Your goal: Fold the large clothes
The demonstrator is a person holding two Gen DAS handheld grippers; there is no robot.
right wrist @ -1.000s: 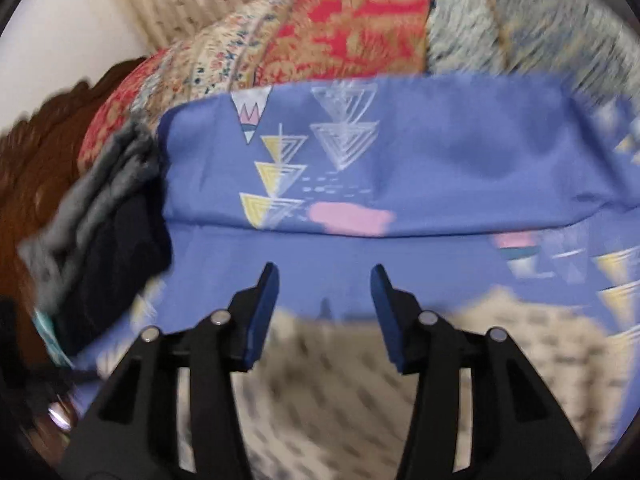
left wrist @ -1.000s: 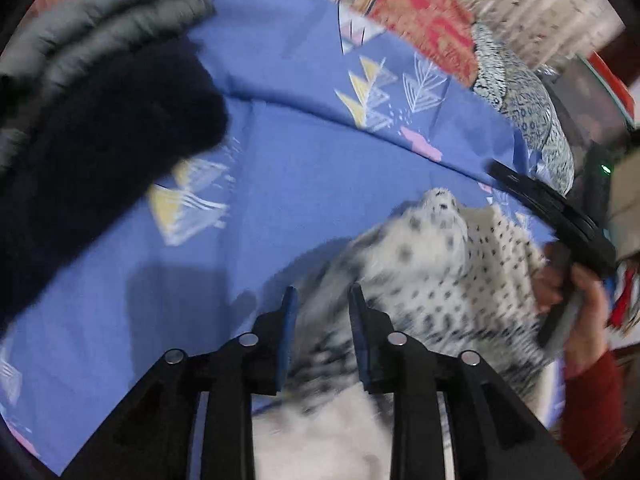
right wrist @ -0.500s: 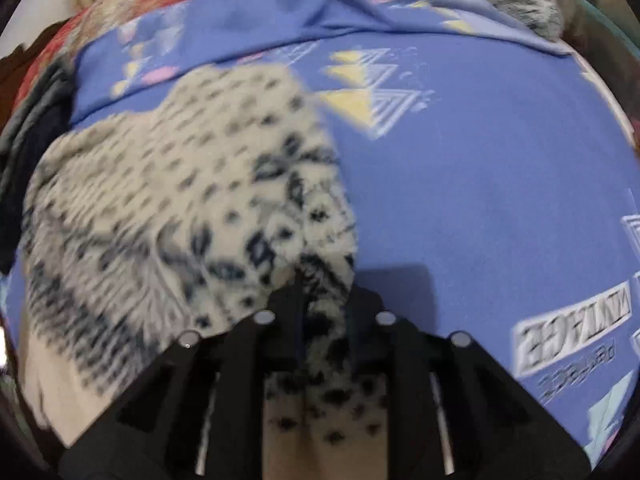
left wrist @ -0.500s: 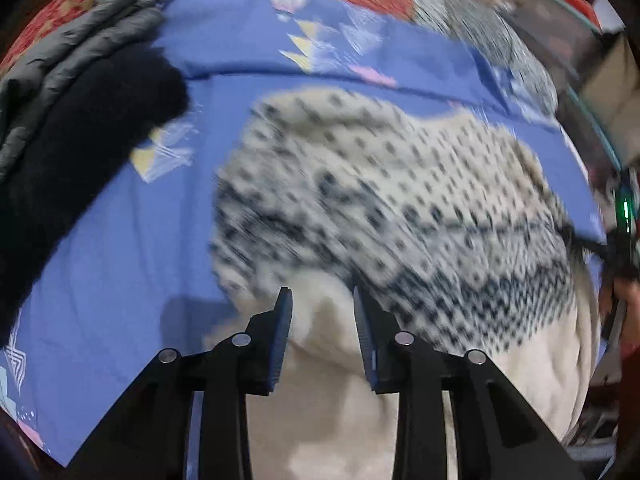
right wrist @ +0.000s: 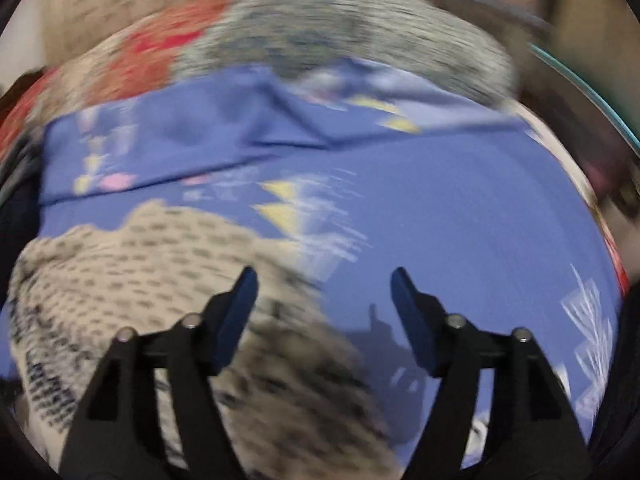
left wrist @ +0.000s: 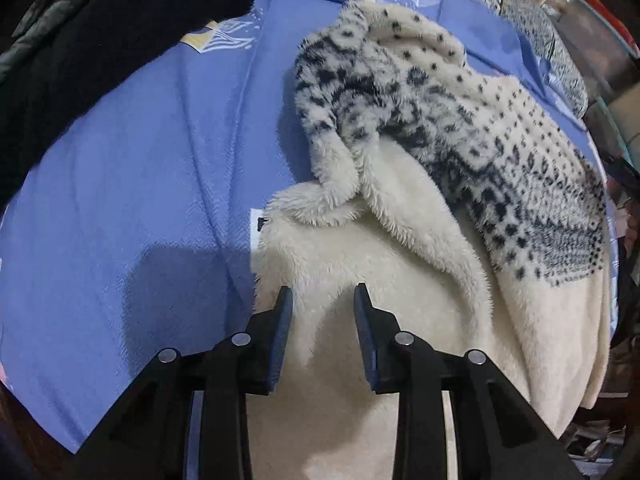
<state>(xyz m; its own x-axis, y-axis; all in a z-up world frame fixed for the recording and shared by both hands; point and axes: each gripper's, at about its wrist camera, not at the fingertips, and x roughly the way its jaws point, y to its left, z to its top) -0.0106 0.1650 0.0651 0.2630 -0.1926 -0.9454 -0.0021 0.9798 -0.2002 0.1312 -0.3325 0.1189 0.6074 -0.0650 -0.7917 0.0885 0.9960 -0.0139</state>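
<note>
a cream fleece sweater (left wrist: 420, 216) with black spotted knit pattern lies crumpled on the blue printed bedsheet (left wrist: 140, 200), one patterned sleeve folded over its plain body, ahead of the jaws. the left gripper (left wrist: 323, 300) is partly open above the plain fleece, gripping nothing. the right gripper (right wrist: 324, 284) gapes wide and empty, sweater (right wrist: 160, 264) at its left finger; blurred view.

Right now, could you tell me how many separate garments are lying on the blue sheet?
3 that I can make out: the cream spotted fleece in the middle, a black garment at far left, and a grey one beyond it. Others may be hidden.
</note>
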